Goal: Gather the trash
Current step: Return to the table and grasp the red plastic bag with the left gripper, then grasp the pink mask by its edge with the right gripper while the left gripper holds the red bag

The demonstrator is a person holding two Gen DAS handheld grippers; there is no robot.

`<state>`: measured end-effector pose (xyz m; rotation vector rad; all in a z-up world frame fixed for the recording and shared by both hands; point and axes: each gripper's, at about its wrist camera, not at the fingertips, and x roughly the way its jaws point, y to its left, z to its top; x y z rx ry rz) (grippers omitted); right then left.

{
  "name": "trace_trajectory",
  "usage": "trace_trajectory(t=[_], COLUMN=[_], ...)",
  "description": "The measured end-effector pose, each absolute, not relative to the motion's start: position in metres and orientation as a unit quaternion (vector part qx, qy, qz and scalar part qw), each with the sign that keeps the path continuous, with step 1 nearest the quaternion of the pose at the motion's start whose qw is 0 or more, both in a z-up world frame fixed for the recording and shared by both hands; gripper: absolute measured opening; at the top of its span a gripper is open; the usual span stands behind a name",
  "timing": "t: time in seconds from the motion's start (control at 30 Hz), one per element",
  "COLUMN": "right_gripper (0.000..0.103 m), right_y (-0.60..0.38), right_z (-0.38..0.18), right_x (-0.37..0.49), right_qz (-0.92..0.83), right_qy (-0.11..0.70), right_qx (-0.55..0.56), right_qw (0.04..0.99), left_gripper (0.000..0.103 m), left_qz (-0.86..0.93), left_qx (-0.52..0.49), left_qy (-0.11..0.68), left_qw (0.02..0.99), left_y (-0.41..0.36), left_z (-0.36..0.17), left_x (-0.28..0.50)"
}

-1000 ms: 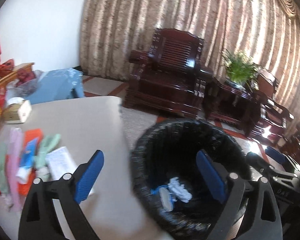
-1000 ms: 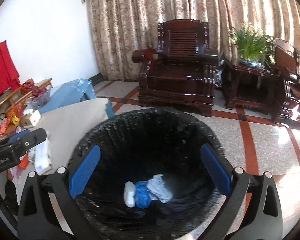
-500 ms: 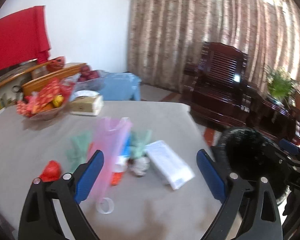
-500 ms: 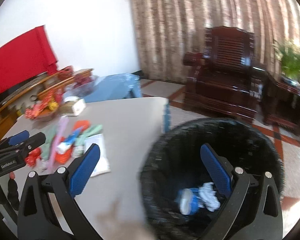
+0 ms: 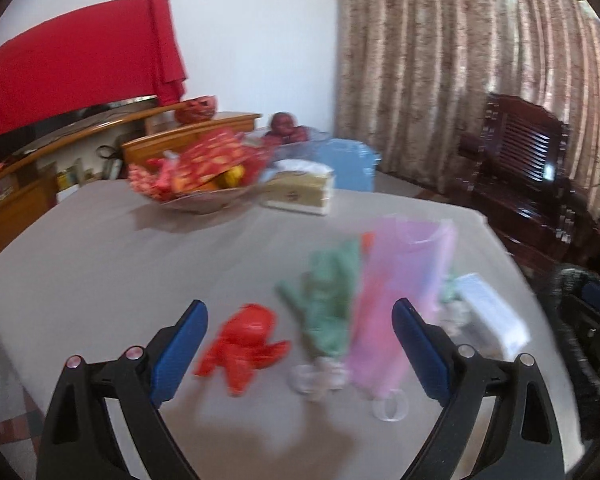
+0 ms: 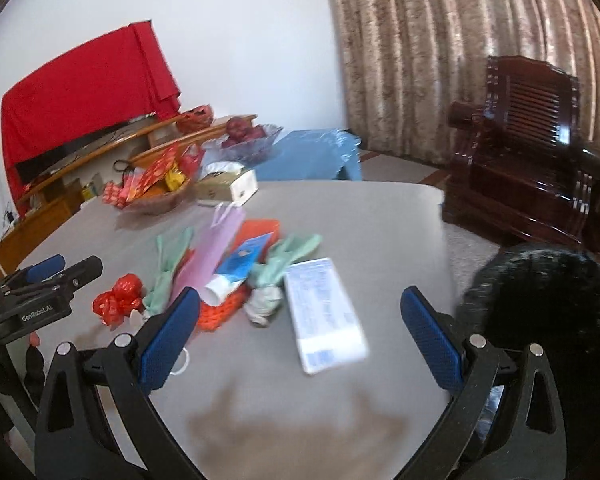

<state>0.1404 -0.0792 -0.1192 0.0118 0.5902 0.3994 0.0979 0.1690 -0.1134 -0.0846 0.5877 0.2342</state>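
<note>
With both tools spread and empty, the left tool [image 5: 300, 350] should straddle the red wrapper [image 5: 246, 344] squarely, clear of the green glove [image 5: 328, 300].

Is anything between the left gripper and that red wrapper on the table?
Nothing visible. The left gripper is open above the table, and the red wrapper lies just ahead between its fingers, with the green glove beside it.
</note>
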Motion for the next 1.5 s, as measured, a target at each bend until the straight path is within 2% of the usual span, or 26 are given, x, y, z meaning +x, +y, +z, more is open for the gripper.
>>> trace_trajectory(t=[0.07,0.3,0.5,0.6,0.63,0.7,0.73,0.77,0.93,1.23,1.33,1.43,1.5], right_gripper=[0.097,0.086,0.084,0.084,0.084,0.083,0.082,0.081,0.079,0.074,0.068,0.051,0.022], right_y=[-0.064,-0.032,-0.021,-0.017,-0.017,-0.014,-0.012,-0.010,0.004,0.025,0.031,0.037,0.040], right_z=[-0.123,-0.142,-0.156,-0.159,-0.160,-0.162,-0.162,-0.162,-0.163,-0.161,-0.161,-0.164,-0.164], right_x=[0.147,0.165,0.170,0.173,0.174,0.177,0.177,0.178,0.183,0.194,0.202,0.210,0.213], right_qz=[0.201,0.213,0.219,0.221,0.222,0.225,0.227,0.230,0.241,0.252,0.257,0.273,0.290], right_qy=[0.291,0.315,0.331,0.332,0.333,0.335,0.336,0.337,0.336,0.337,0.340,0.350,0.357], right_qx=[-0.002,-0.030,-0.044,-0.053,-0.053,-0.053,-0.052,-0.052,-0.049,-0.054,-0.055,-0.058,-0.056], right_qw=[0.935,0.924,0.917,0.915,0.915,0.913,0.913,0.912,0.909,0.906,0.903,0.894,0.886], left_gripper=[0.091,0.090,0.090,0.083,0.078,0.066,0.051,0.041,0.035,0.034,0.034,0.034,0.035], left_qz=[0.134,0.148,0.149,0.138,0.134,0.123,0.117,0.113,0.121,0.124,0.125,0.121,0.121], left_qx=[-0.042,-0.060,-0.074,-0.085,-0.088,-0.096,-0.098,-0.098,-0.102,-0.109,-0.107,-0.108,-0.108], left_qy=[0.294,0.336,0.358,0.379,0.384,0.393,0.399,0.404,0.386,0.344,0.335,0.332,0.333], left_qw=[0.945,0.928,0.919,0.911,0.909,0.906,0.904,0.903,0.909,0.924,0.928,0.929,0.929], left_y=[0.187,0.225,0.234,0.239,0.240,0.241,0.240,0.240,0.240,0.238,0.235,0.232,0.231], left_z=[-0.122,-0.160,-0.185,-0.196,-0.198,-0.201,-0.203,-0.206,-0.198,-0.161,-0.151,-0.144,-0.142], left_x=[0.103,0.126,0.146,0.156,0.158,0.162,0.164,0.165,0.160,0.145,0.142,0.140,0.140])
